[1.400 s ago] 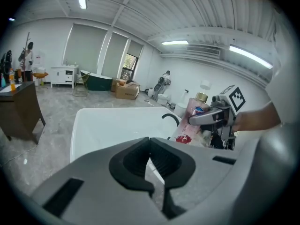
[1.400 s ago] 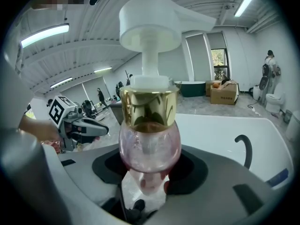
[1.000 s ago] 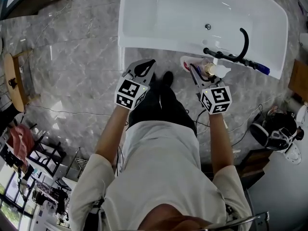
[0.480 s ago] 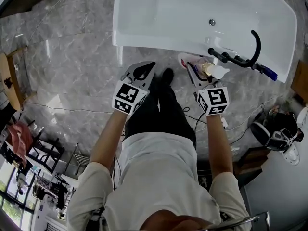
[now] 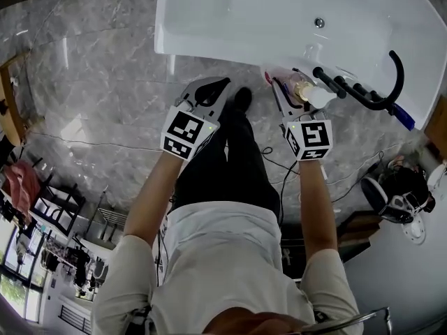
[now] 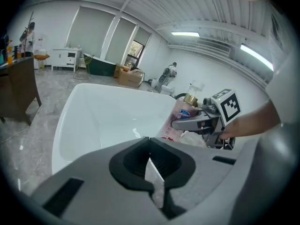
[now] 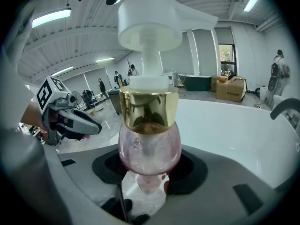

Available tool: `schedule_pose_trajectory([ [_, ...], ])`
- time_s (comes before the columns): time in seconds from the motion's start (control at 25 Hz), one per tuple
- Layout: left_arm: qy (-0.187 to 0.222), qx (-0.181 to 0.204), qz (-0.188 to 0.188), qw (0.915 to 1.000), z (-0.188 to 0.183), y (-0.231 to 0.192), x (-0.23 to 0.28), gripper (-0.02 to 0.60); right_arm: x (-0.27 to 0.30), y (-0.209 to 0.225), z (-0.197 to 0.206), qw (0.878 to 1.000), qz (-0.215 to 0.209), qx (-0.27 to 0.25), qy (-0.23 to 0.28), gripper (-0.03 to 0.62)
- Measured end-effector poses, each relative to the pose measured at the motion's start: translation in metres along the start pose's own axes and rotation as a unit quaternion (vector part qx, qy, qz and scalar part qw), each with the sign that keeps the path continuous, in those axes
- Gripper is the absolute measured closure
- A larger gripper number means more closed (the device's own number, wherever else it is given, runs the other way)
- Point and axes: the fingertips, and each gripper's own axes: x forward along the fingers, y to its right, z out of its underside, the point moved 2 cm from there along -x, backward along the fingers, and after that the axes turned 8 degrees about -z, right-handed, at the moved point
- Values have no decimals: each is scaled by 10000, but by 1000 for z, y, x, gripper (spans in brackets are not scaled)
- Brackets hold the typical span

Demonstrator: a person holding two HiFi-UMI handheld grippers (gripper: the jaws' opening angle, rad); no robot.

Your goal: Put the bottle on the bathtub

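The pink bottle [image 5: 288, 88], with a gold collar and a white pump head [image 5: 318, 100], is held upright in my right gripper [image 5: 281, 88], which is shut on its body. In the right gripper view the bottle [image 7: 149, 139] fills the middle between the jaws. It hangs just in front of the near rim of the white bathtub [image 5: 209, 53]. My left gripper [image 5: 208, 89] is shut and empty, a little left of the bottle and short of the tub rim. Its view shows the bathtub [image 6: 93, 121] ahead and the bottle [image 6: 183, 116] at the right.
A black curved faucet [image 5: 377, 93] with a blue-tipped handle [image 5: 404, 116] stands on the tub's right rim, beside the bottle. A drain [image 5: 319, 22] is in the tub floor. Cables [image 5: 276, 166] and a black-and-white device [image 5: 394, 194] lie on the marble floor at right.
Both grippers have come closer to the bathtub's near rim. The right gripper keeps the bottle. The faucet now sits nearer the bottle.
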Motion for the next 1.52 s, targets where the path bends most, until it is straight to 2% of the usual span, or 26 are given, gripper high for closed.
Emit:
schedule_pose_trajectory([
  [0.28, -164, -63, 20, 9998, 30, -7, 34, 574, 37, 19, 31, 9996, -78, -254, -72, 361],
  [0.6, -243, -223, -50, 9994, 47, -21, 78, 572, 73, 40, 55, 9978, -195, -597, -213, 361],
  [0.84, -316, -219, -98, 9992, 57, -23, 82, 574, 87, 38, 60, 9932, -239, -1117, -225, 359],
  [1.28, -394, -371, -53, 9985, 72, -24, 88, 572, 94, 32, 60, 9922, -32, -1246, 69, 354],
  [1.44, -426, -359, -64, 9984, 75, -25, 88, 574, 91, 28, 70, 9919, 58, -1206, -397, 352],
  [1.52, -433, -345, -56, 9985, 76, -25, 89, 573, 91, 27, 73, 9916, 69, -1199, -476, 352],
])
